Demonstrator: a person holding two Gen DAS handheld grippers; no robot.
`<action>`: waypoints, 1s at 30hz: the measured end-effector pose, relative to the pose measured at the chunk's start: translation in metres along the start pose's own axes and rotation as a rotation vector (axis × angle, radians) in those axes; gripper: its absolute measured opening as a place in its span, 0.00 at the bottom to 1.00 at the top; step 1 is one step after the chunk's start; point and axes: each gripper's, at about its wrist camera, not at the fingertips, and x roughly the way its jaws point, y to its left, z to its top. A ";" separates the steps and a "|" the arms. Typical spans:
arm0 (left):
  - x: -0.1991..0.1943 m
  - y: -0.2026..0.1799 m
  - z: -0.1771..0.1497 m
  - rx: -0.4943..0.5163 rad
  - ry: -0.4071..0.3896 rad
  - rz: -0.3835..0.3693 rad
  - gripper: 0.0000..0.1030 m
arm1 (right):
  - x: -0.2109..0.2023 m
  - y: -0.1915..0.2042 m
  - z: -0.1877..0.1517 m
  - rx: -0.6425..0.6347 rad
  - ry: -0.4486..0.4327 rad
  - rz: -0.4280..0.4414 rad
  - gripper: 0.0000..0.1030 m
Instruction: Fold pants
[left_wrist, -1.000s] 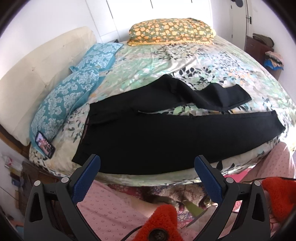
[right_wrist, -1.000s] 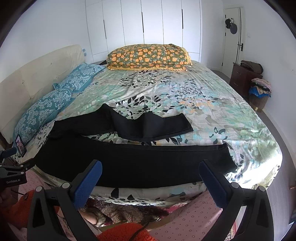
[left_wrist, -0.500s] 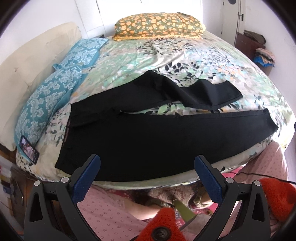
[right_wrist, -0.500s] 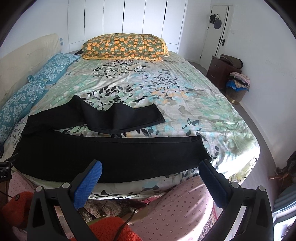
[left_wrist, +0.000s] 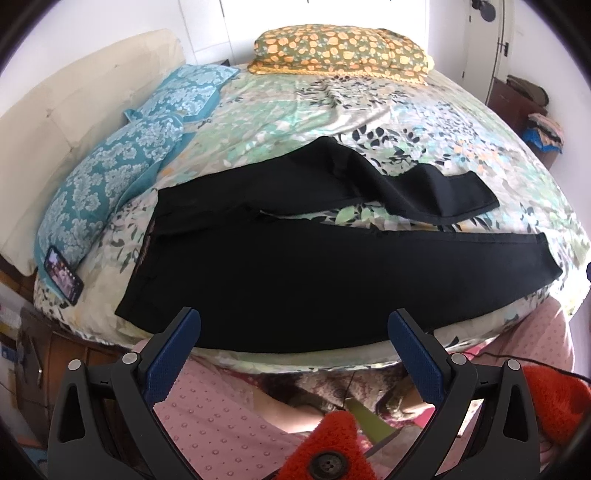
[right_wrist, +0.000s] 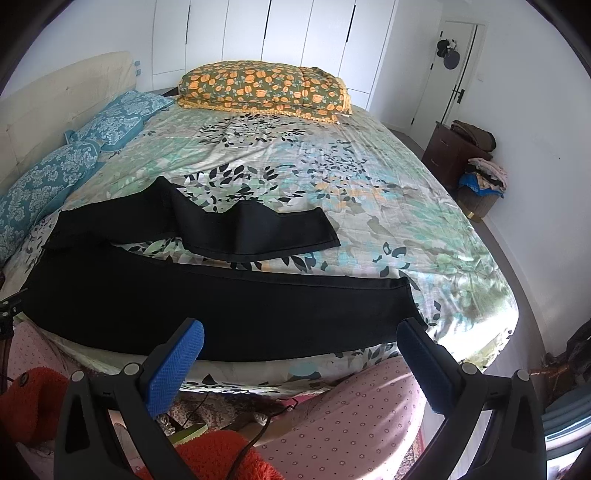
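Black pants (left_wrist: 314, 273) lie spread on the floral bedspread (left_wrist: 295, 110), waistband at the left, legs running right. The near leg lies flat along the bed's front edge; the far leg (left_wrist: 424, 192) is rumpled and angled away. In the right wrist view the pants (right_wrist: 221, 310) show the same way, with the far leg (right_wrist: 258, 232) behind. My left gripper (left_wrist: 293, 339) is open and empty, just off the front edge over the near leg. My right gripper (right_wrist: 301, 350) is open and empty, near the near leg's hem end.
Two blue patterned pillows (left_wrist: 110, 177) and a cream headboard (left_wrist: 55, 122) lie at the left. An orange floral pillow (right_wrist: 266, 88) lies at the far side. A phone (left_wrist: 62, 275) rests at the bed's left corner. A dresser (right_wrist: 450, 151) and clothes basket (right_wrist: 480, 192) stand at the right.
Both grippers have shifted a little in view of the bed and stay open. The pants have not moved.
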 end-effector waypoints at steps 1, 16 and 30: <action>0.000 0.001 -0.001 -0.003 0.004 -0.001 0.99 | 0.000 0.004 0.000 -0.012 0.001 0.015 1.00; -0.006 0.012 -0.020 -0.024 0.024 0.005 0.99 | -0.006 0.046 -0.007 -0.151 -0.002 0.092 1.00; -0.012 0.009 -0.024 -0.003 0.004 -0.008 0.99 | -0.013 0.060 -0.013 -0.208 -0.012 0.121 1.00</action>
